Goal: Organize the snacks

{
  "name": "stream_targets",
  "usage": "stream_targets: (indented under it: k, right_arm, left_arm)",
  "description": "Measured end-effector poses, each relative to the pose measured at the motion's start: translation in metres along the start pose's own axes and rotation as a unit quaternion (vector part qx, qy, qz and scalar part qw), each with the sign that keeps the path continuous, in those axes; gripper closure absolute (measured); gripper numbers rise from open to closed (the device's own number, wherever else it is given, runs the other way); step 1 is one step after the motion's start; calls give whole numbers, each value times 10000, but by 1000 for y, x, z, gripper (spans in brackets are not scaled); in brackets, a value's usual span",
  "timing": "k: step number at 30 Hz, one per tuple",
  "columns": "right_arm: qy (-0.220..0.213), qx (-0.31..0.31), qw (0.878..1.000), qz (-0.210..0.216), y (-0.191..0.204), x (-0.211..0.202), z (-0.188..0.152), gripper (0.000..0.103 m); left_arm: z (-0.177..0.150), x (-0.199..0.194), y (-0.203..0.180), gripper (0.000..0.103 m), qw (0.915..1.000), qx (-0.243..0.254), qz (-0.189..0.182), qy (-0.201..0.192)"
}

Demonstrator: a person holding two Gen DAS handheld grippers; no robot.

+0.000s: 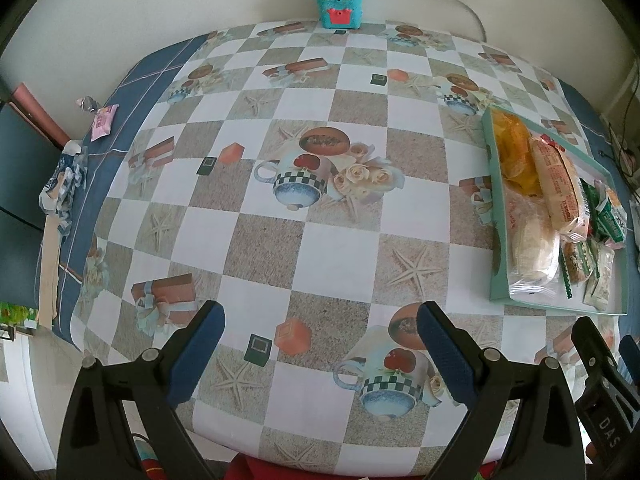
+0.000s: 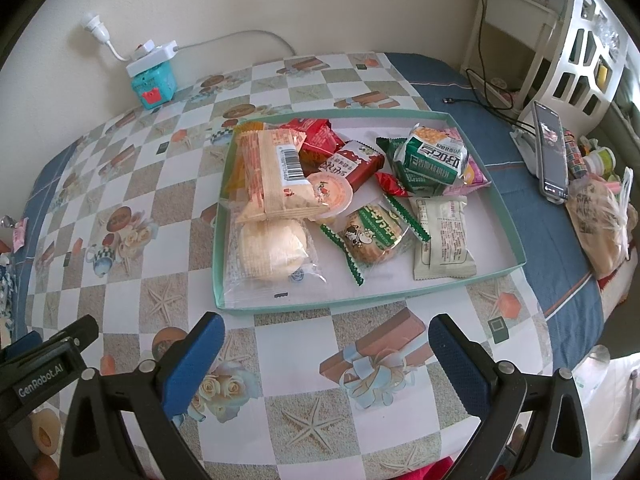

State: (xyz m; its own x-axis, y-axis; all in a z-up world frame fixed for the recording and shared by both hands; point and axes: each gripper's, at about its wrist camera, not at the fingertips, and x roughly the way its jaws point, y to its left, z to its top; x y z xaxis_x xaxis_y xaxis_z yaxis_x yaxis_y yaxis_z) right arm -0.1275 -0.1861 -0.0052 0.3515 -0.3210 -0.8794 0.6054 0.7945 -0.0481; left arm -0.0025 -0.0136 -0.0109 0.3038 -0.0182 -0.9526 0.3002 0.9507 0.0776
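The left gripper [image 1: 320, 332] hovered with its blue-padded fingers spread wide and empty; the right gripper [image 2: 326, 344] hung just beside it, likewise agape and holding nothing

Checkered tablecloth table [image 2: 280, 364]: snack tray [image 2: 508, 216], teal box [image 2: 154, 84].

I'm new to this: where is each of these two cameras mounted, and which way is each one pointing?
Left wrist view: sits on the left gripper, looking along its open blue-padded fingers across the checkered tablecloth; the right gripper's tip shows at the lower right.
Right wrist view: sits on the right gripper, fingers open, facing the shallow teal tray of packaged snacks; part of the left gripper shows at the lower left.
Shared: the tray, the tablecloth and the teal box by the wall.
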Motion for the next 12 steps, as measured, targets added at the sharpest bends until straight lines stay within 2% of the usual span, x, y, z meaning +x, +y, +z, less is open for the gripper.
stream_targets:
  k: [12]
  right_arm:
    - [18, 2, 10000, 3, 0, 1, 0, 0]
  left_arm:
    - [-1, -5, -1, 6, 9999, 22, -52, -154]
